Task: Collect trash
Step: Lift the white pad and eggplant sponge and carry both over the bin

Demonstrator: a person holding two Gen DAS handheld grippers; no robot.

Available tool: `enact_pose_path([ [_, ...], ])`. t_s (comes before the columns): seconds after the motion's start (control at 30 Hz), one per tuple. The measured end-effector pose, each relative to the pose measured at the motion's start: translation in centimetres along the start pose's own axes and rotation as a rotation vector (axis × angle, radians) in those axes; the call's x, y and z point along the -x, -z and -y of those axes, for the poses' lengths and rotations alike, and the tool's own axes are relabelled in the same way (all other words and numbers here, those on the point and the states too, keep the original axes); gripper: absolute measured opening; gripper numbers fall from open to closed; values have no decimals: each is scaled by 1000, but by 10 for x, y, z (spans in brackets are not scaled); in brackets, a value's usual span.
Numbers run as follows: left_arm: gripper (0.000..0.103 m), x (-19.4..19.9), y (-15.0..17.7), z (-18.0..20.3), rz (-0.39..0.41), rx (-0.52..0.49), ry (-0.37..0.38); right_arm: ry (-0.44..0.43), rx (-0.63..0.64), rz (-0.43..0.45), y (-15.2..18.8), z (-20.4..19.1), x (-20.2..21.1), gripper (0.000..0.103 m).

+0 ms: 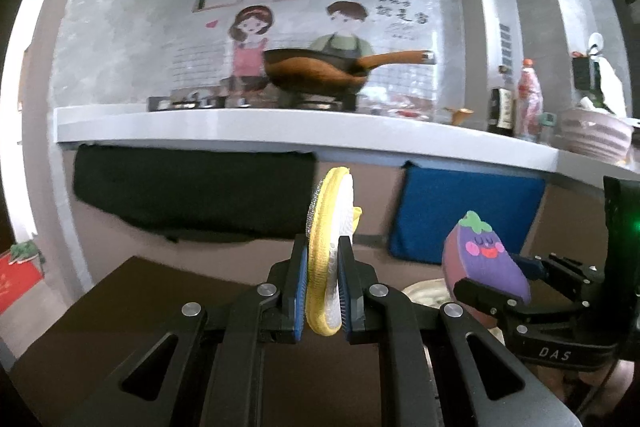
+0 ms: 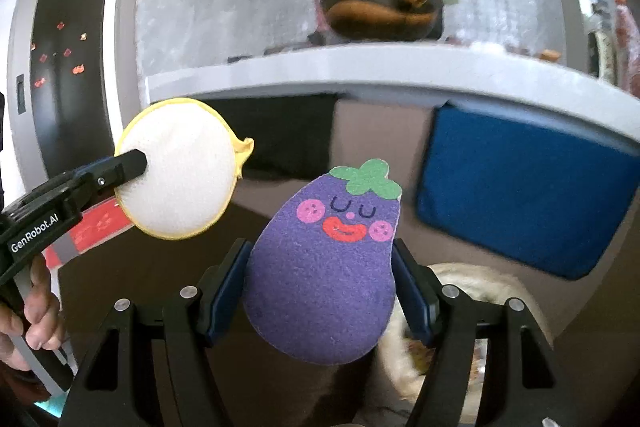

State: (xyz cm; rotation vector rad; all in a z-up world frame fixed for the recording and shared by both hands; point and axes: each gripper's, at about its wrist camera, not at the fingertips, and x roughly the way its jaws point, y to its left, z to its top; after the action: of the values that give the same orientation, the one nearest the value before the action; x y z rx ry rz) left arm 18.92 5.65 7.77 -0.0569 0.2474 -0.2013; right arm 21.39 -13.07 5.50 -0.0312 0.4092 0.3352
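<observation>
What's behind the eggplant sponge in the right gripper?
Behind the eggplant sponge, a brown cabinet front under the white counter, with a blue cloth to its right. A pale bowl-like thing shows low beside it; the sponge covers the rest.

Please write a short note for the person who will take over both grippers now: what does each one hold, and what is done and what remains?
Left gripper: shut on the round white scrub pad with yellow rim, held edge-on.
Right gripper: closed on the purple eggplant-shaped sponge with a smiling face, gripped by its sides.
Both items are in the air in front of the grey kitchen counter.
Done: both items picked up.
Left: drop them into a trash container; none clearly visible here.
</observation>
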Motion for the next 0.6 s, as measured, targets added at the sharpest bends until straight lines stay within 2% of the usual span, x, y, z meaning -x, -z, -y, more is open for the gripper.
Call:
enact_pose_path([
  [0.27,14,-28,-8,64,-20,-9,116,112,-10,56,-7,51,39,66],
  [0.47,14,-50,-2,100,-26,-16,162,180,-31,72,-6,92,54,66],
  [0.6,14,-72,10,118,-62,-12,183,203,-45,70,-2,113,55,66],
])
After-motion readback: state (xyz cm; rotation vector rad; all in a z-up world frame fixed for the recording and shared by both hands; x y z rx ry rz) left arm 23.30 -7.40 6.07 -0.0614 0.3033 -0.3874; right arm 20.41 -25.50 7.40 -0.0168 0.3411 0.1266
